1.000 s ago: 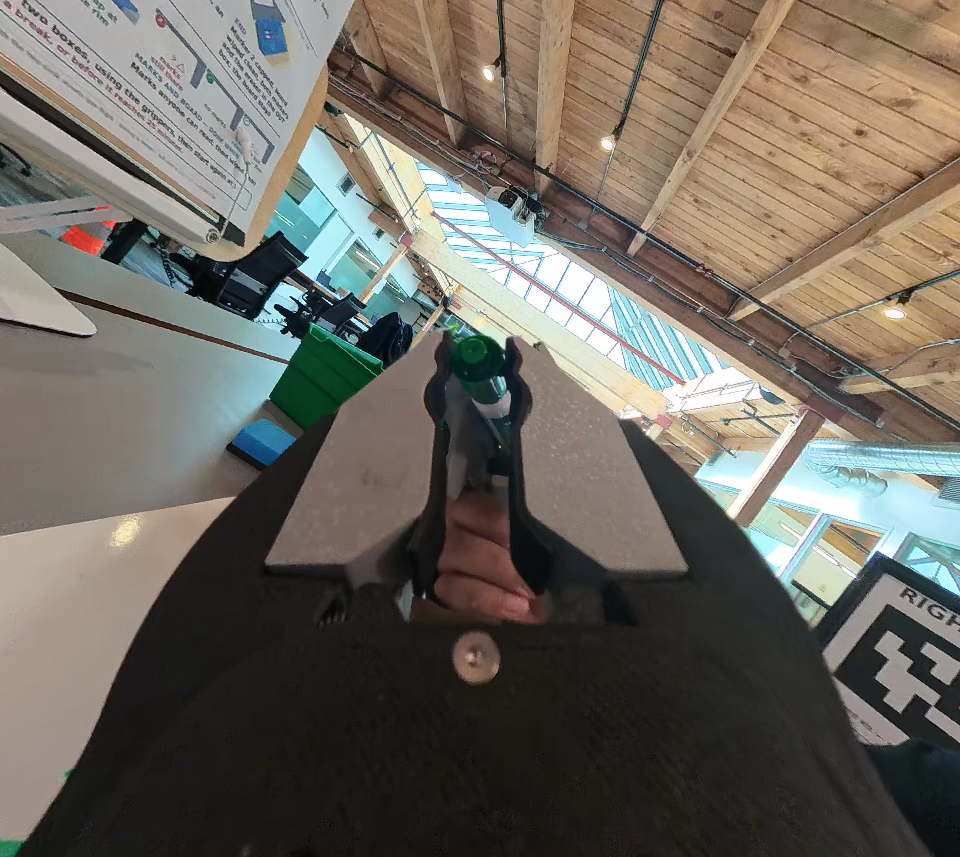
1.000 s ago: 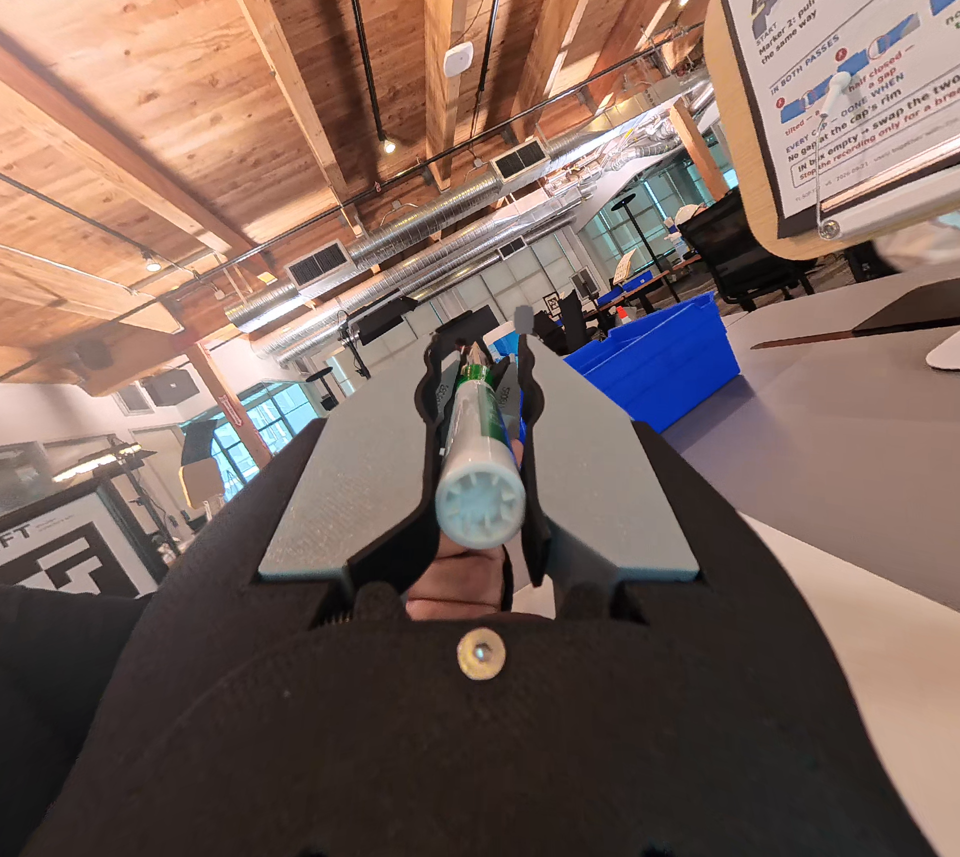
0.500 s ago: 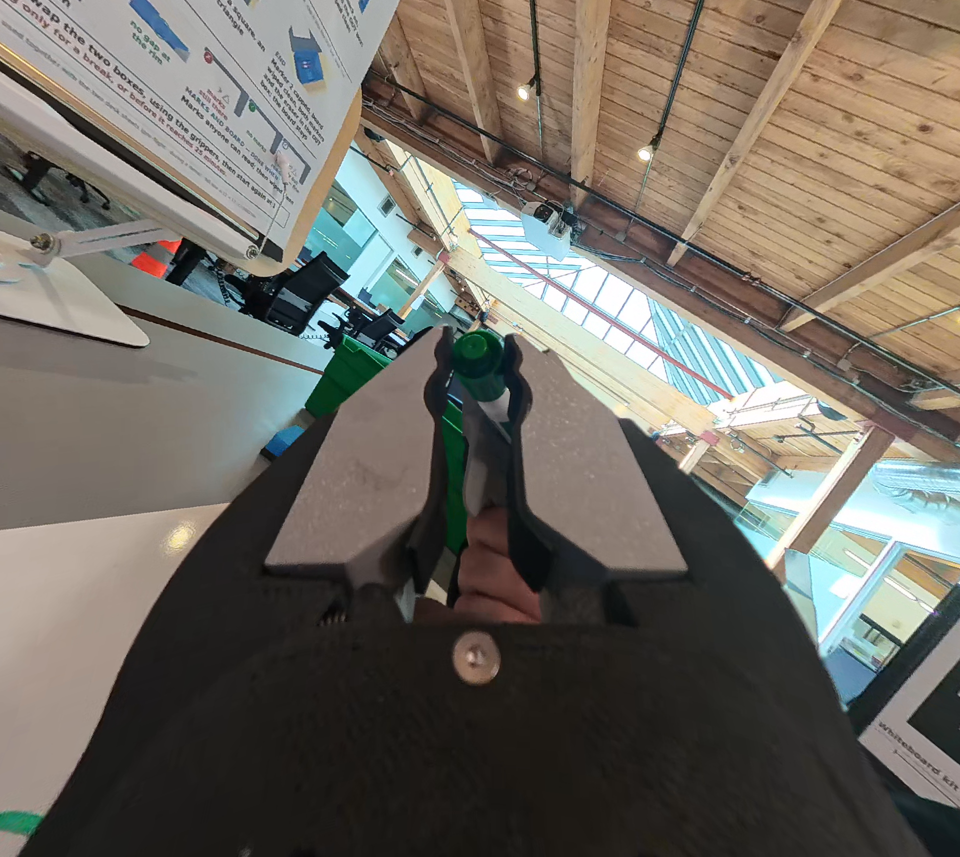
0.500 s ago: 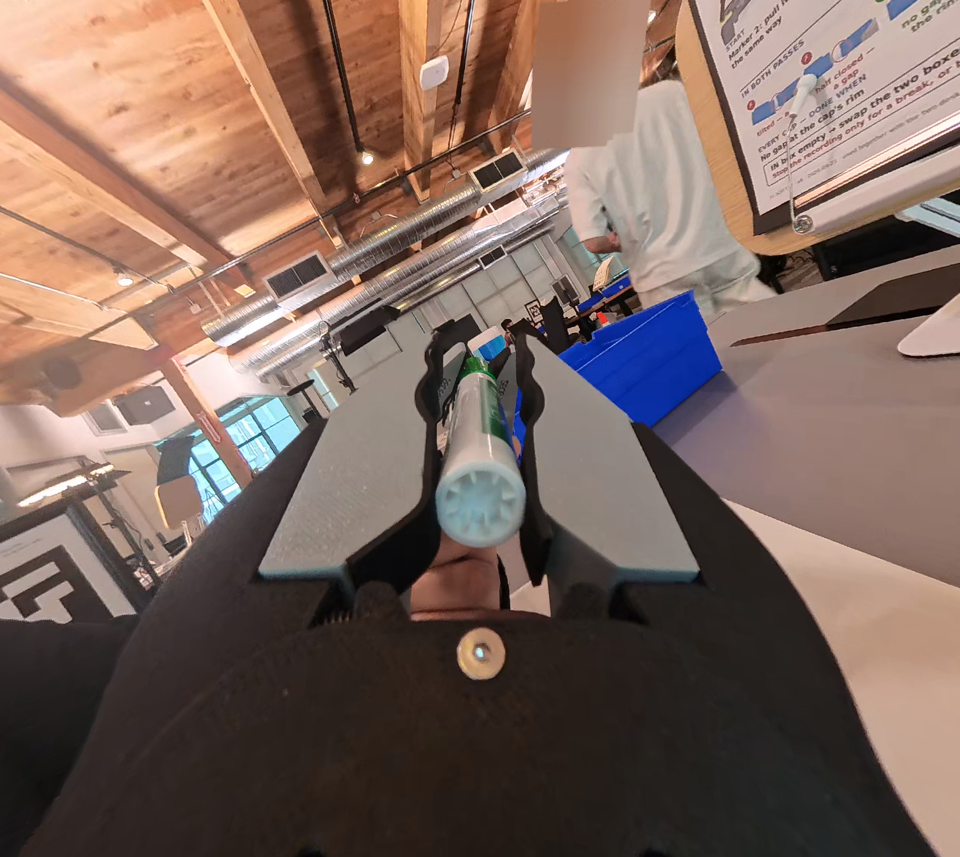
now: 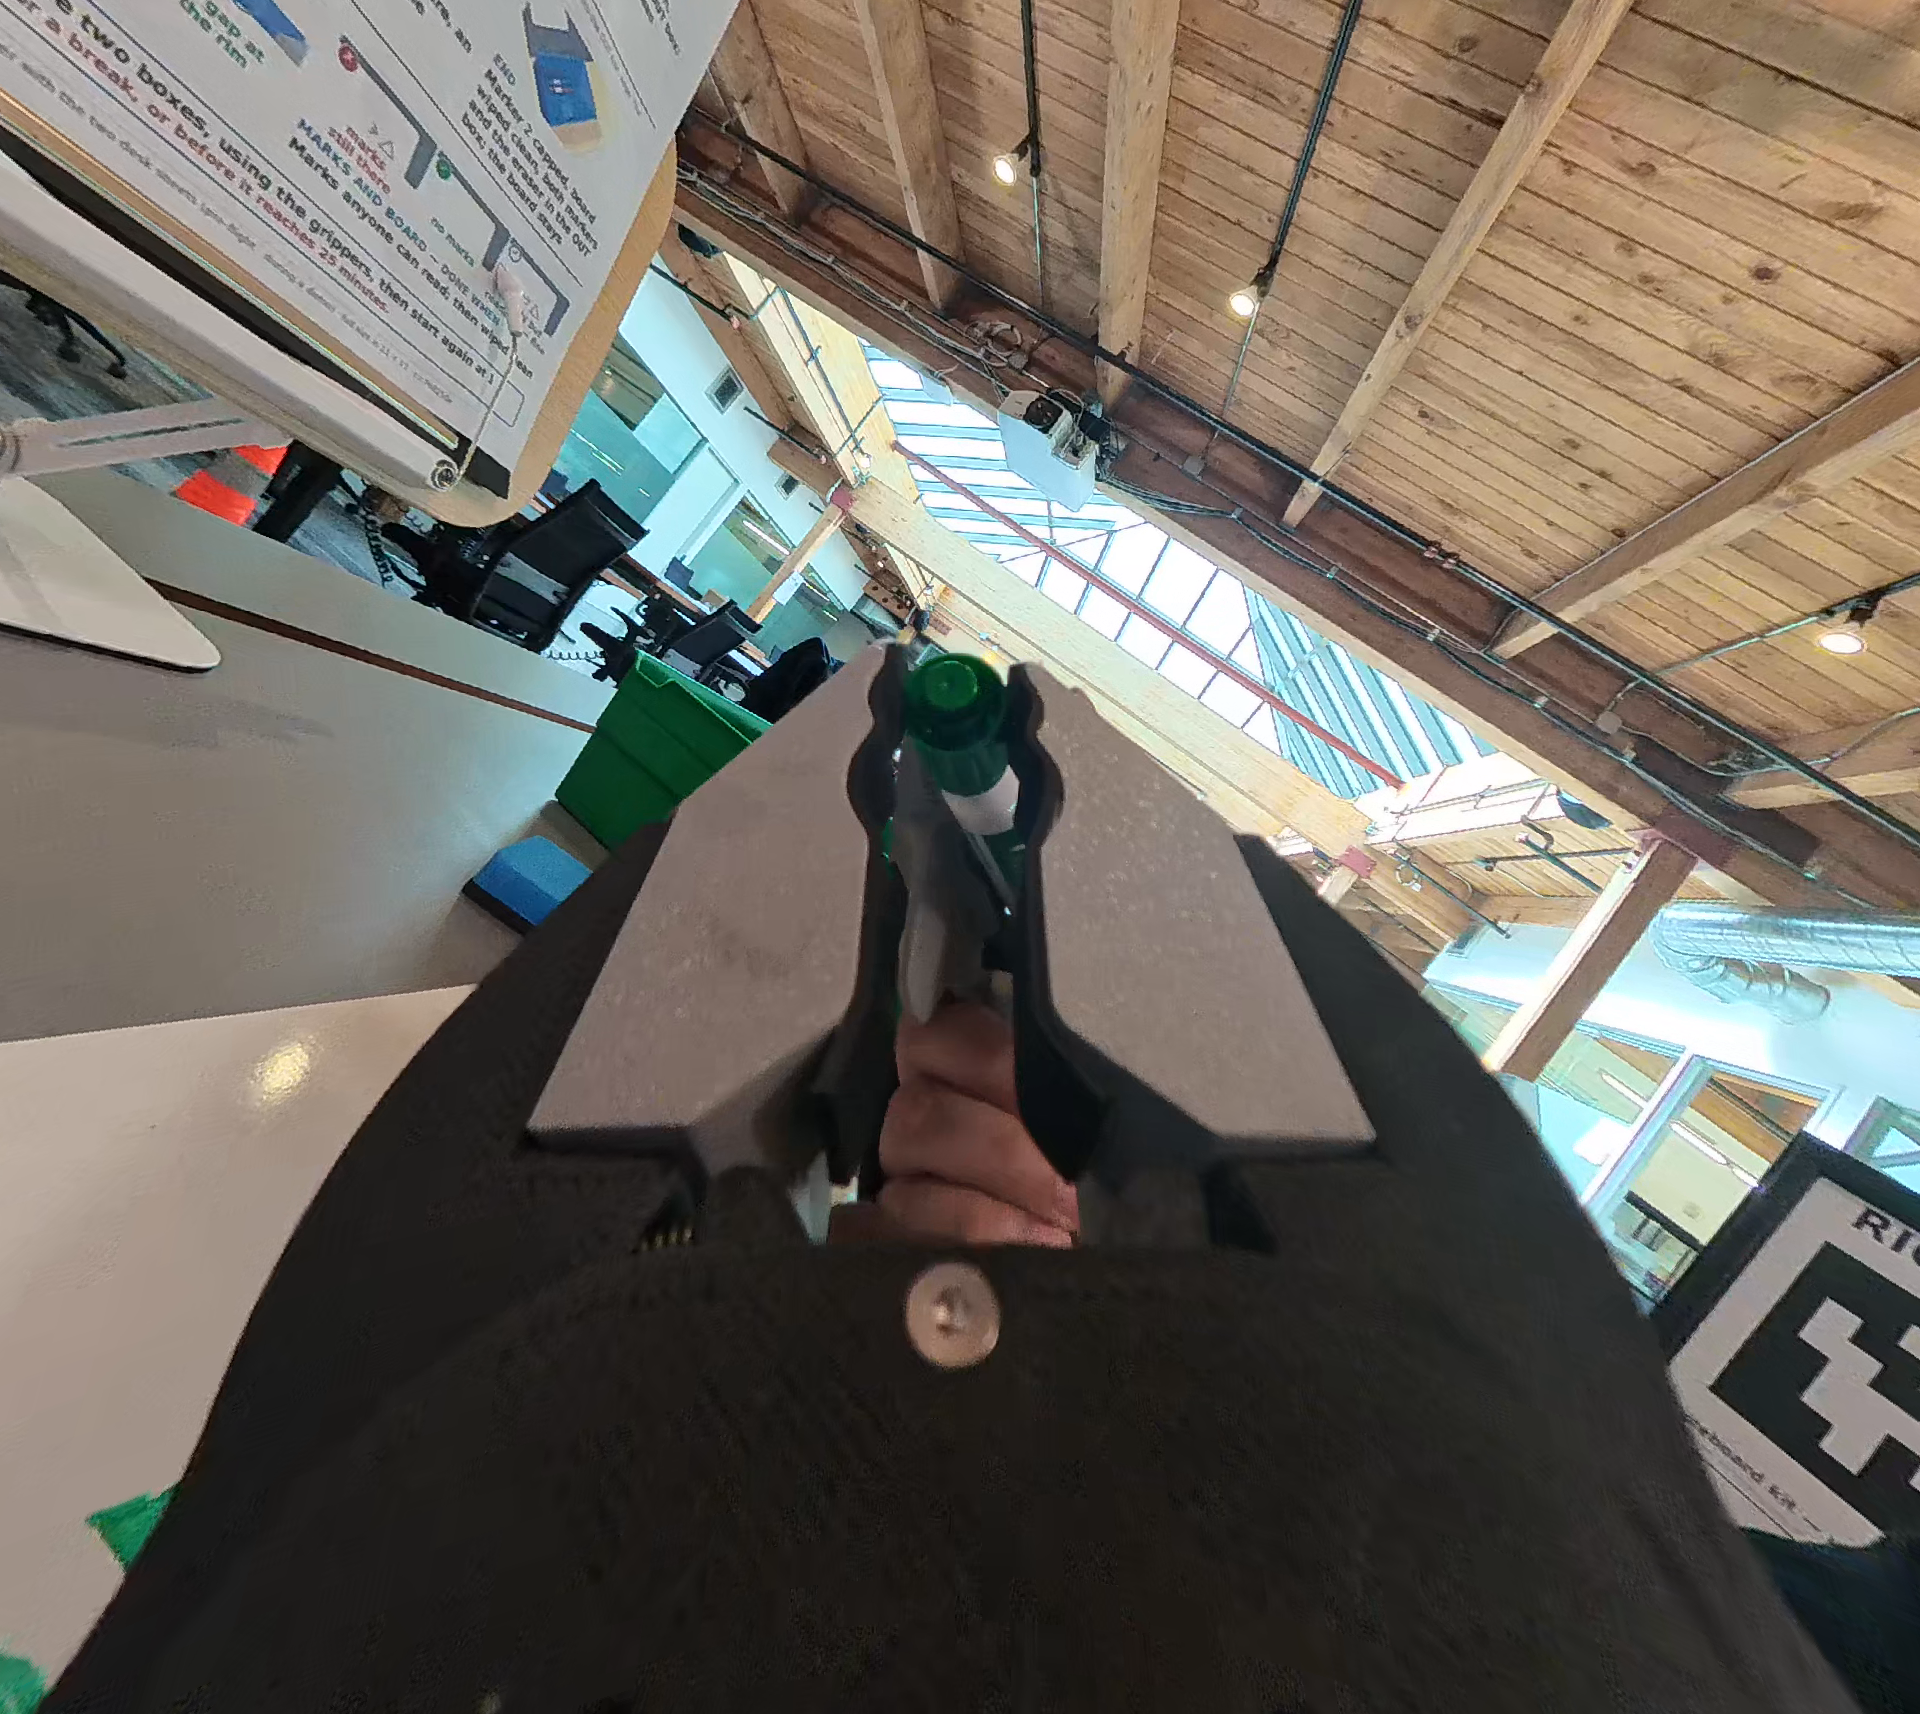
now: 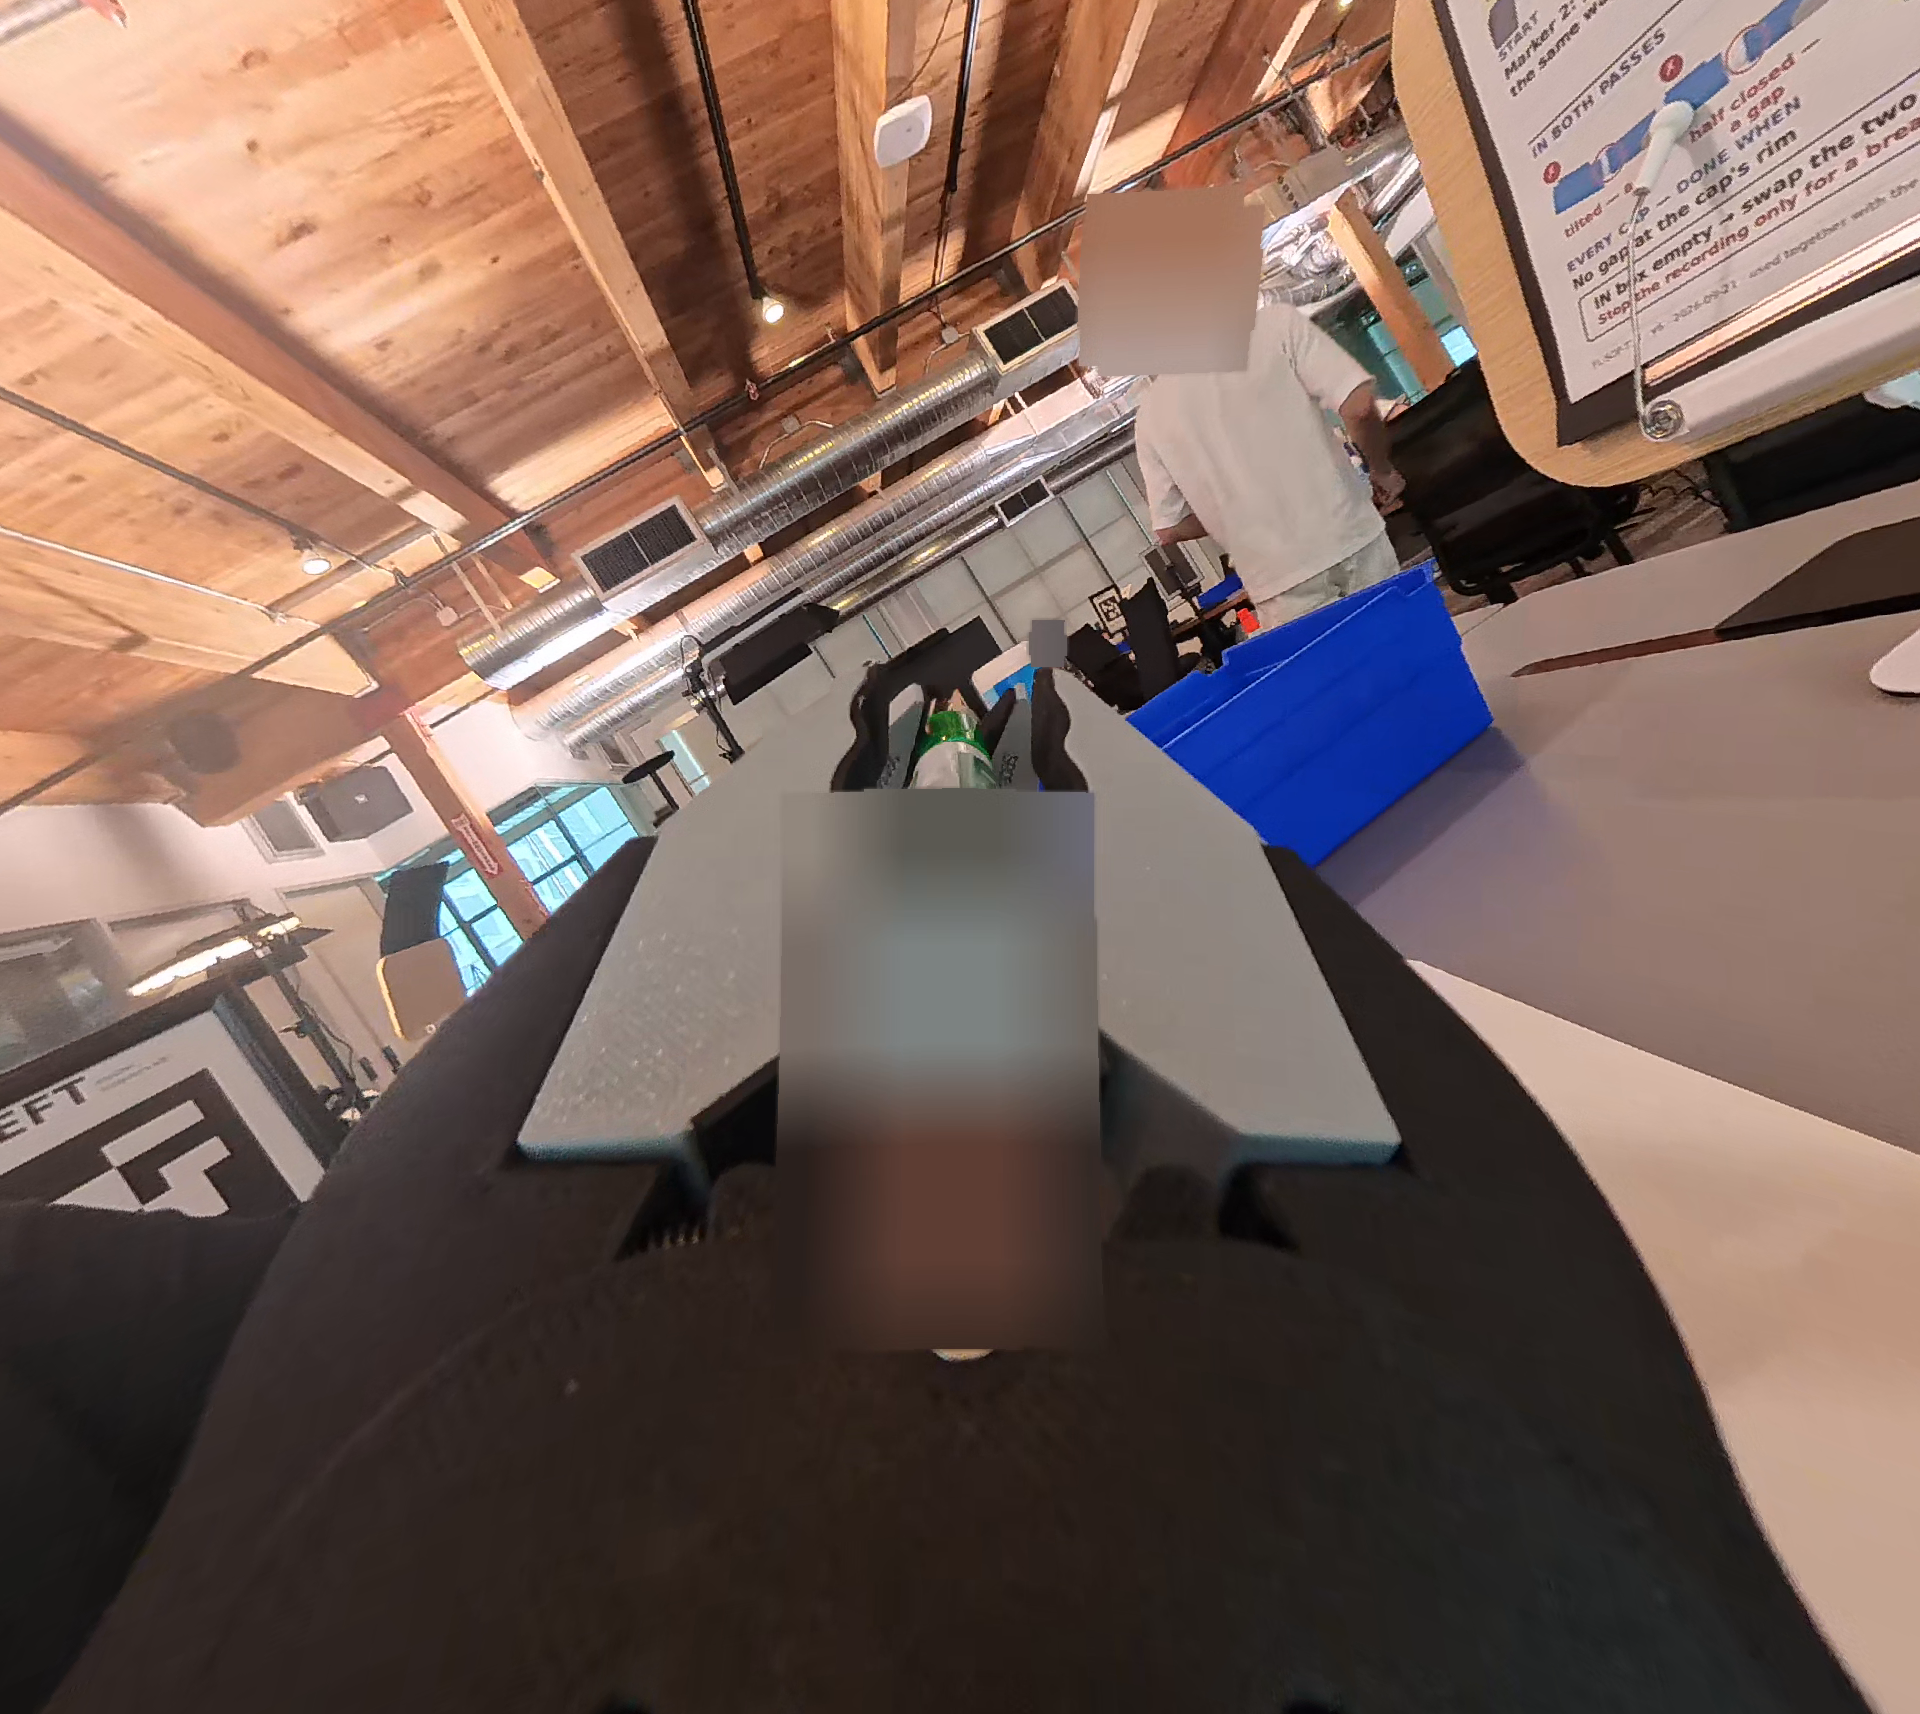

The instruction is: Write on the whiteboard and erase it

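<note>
Between left gripper (image 5: 954, 708) fingers, green marker (image 5: 951, 729)

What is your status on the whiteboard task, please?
Left gripper shut on green marker. Right gripper shut on second marker. Both raised off whiteboard. Nothing obstructing.

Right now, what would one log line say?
left gripper: shut on green cap | right gripper: shut on marker | both raised off whiteboard
</note>
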Demonstrator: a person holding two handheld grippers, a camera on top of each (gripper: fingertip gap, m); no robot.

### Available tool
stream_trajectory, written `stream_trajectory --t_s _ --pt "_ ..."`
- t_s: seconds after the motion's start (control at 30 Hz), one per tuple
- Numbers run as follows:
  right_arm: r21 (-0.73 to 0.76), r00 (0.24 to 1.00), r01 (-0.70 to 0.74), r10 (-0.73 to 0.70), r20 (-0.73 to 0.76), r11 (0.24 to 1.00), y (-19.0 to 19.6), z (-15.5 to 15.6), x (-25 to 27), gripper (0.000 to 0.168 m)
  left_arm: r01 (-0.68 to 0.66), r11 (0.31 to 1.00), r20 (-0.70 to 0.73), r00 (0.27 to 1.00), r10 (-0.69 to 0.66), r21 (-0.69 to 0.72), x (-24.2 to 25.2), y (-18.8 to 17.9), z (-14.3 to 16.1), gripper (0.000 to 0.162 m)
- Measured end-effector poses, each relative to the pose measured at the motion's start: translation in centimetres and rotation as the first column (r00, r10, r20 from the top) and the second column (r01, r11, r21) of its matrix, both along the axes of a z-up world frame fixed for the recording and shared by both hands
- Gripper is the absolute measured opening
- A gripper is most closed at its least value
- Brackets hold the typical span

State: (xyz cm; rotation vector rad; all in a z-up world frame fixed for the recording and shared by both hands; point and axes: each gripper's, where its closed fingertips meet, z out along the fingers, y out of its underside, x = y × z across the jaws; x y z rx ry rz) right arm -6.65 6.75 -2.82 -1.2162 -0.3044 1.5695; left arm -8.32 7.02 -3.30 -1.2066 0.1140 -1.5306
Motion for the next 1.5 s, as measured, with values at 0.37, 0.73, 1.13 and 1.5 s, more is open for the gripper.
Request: stream_trajectory --t_s 0.37,0.73,1.13,1.5 --pt "-0.008 1.000 0.000 0.000 0.013 1.000 -0.1 -0.3 -0.2 0.026 0.003 1.000 0.008 1.000 -0.003 -0.004 -0.1 0.0 -0.1 0.019" --pt "-0.011 1.000 -0.005 0.005 0.013 1.000 -0.1 -0.4 -0.4 0.026 0.017 1.000 0.002 1.000 -0.017 0.001 0.1 -0.1 -0.1 0.020" --pt "-0.050 1.000 -0.013 0.012 -0.019 0.999 0.5 -0.7 -0.2 0.027 0.016 1.000 -0.010 1.000 -0.016 -0.019 0.0 0.4 -0.5 0.019" --pt "-0.128 0.966 -0.093 0.058 -0.253 0.987 2.0 0.5 2.5 0.027 0.045 0.998 -0.081 0.996 -0.041 0.039 1.3 -0.2 -0.9 0.028"
